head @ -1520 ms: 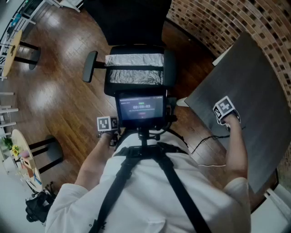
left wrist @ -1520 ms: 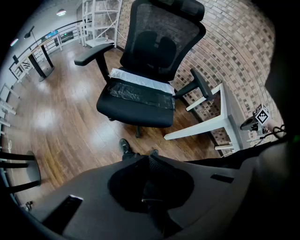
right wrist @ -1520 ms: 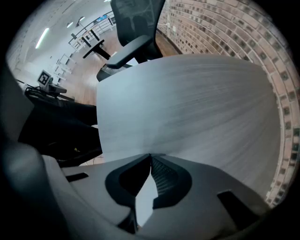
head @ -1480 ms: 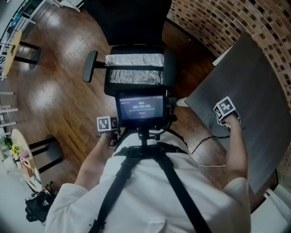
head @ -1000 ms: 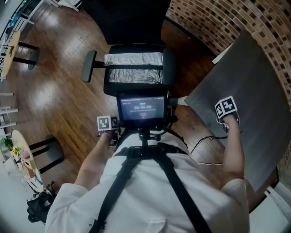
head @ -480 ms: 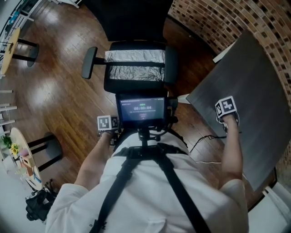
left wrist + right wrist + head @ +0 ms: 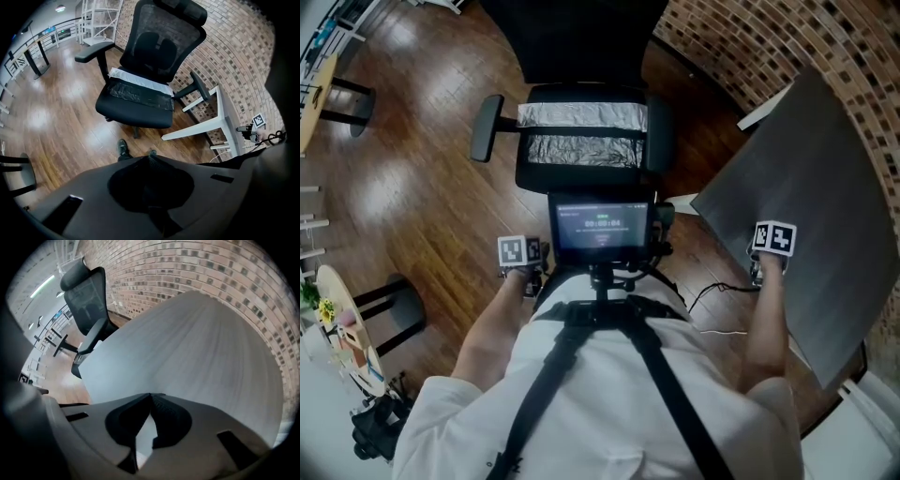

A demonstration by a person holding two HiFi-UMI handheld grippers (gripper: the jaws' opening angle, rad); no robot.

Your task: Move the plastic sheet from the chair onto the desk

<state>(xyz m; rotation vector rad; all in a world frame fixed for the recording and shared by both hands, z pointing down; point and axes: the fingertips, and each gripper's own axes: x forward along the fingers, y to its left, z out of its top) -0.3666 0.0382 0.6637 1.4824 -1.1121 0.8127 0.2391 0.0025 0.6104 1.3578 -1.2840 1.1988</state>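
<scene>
Left gripper (image 7: 150,161): jaws clenched tip to tip, nothing between them, held low at the person's left side above the wooden floor (image 7: 422,187), aimed toward the chair (image 7: 159,42). Right gripper (image 7: 150,397): jaws likewise pressed together and empty, hanging over the near part of the desk (image 7: 187,343), pointing down at its bare grey top. Plastic sheet (image 7: 581,136) lies across the chair seat, a crinkled, shiny band running from armrest to armrest and touching the foot of the backrest. From the left gripper view it could be one folded sheet or a pale strip over a darker film; I cannot tell which. Judged step: nothing is grasped, so this is the start, before the reach. Next move should call for both sets of jaws to be opened, brought over the seat and closed on the sheet's near edge or its two ends, then carried right to the desk, which looks clear enough to take it flat. Around: brick wall (image 7: 741,37) behind the desk, a chest-mounted screen (image 7: 600,225) hiding the seat's near edge in the head view, a cable (image 7: 712,295) on the floor by the desk, a stool (image 7: 394,309) at near left. Likely obstacles: the two armrests flanking the sheet, and the desk corner standing close to the right armrest.
</scene>
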